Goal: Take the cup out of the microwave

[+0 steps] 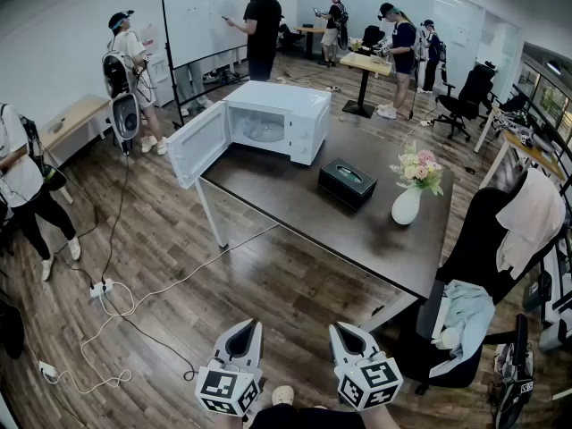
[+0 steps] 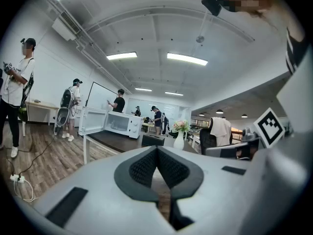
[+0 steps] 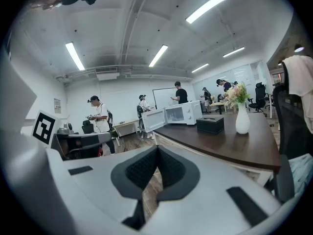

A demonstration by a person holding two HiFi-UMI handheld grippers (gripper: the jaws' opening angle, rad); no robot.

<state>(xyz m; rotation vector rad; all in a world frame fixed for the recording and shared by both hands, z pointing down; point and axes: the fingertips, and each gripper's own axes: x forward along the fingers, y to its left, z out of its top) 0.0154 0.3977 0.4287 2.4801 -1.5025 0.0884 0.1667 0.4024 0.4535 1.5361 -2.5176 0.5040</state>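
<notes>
1. Overhead, the head view shows the microwave (image 1: 299, 119) at the counter's (image 1: 357, 235) far corner, its door (image 1: 198, 144) swung open; whether the cup sits inside is too small to tell.
2. Only the gripper views show the jaws: the left claw (image 2: 157, 166) and the right claw (image 3: 157, 166) are each pressed together on nothing, well apart from the microwave.
</notes>
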